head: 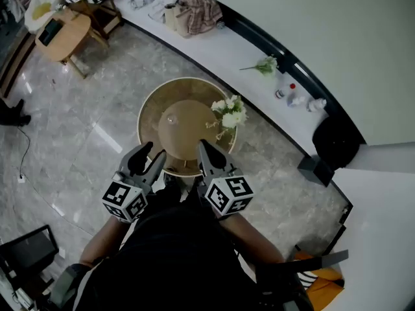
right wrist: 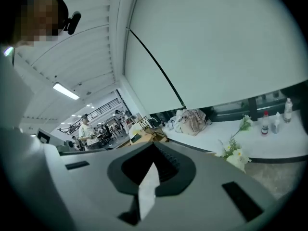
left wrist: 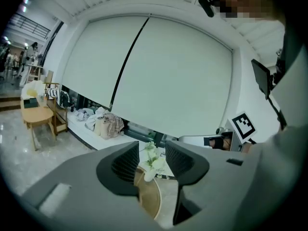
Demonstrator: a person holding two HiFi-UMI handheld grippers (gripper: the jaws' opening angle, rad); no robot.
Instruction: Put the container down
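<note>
**Container on the surface, both grippers empty**

What looks like the container, small, clear and glassy, sits left of centre on the round tan surface, well apart from the white flowers at the right edge. Its detail is too small to tell.

The left gripper hangs at the lower rim, jaws narrowly apart with nothing between them. The right gripper is beside it, jaws together and empty.

Judged: the set-down is done and both grippers are clear of it.

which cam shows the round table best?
Head view: the whole top of the round table shows from above. The left gripper view shows only an edge slice of the table. The right gripper view shows none of it.
</note>
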